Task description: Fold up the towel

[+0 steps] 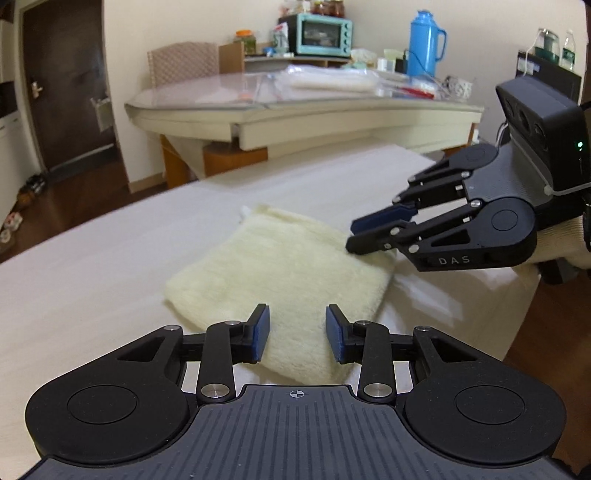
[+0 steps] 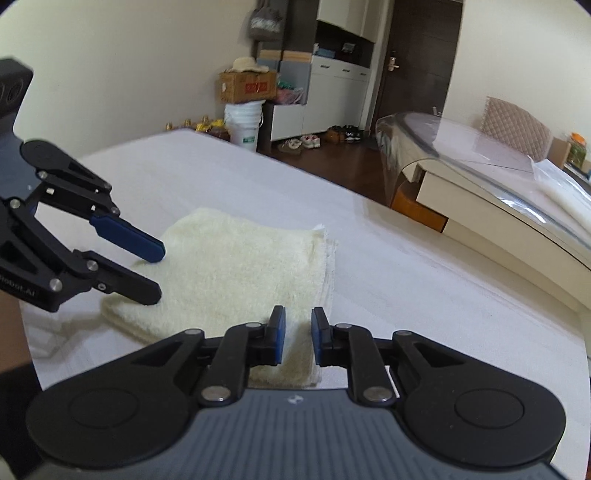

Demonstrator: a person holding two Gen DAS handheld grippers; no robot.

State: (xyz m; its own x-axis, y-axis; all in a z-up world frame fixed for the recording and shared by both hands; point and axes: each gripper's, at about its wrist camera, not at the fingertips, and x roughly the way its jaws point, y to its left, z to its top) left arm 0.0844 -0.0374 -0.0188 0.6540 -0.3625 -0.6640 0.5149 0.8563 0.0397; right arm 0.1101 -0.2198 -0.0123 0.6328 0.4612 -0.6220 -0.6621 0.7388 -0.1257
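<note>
A cream towel lies folded into a thick rectangle on the white table. My left gripper hovers over the towel's near edge, open, with only towel surface showing in the gap. My right gripper comes in from the right, its tips at the towel's right edge. In the right wrist view the towel shows stacked layers along its right side. There my right gripper stands above the near corner, its pads a narrow gap apart with nothing pinched. The left gripper has its tips at the towel's left part.
The table edge drops off close to the right of the towel. Behind stands a glass-topped table with a blue thermos, a teal oven and clutter. A bucket, boxes and shoes sit on the wooden floor.
</note>
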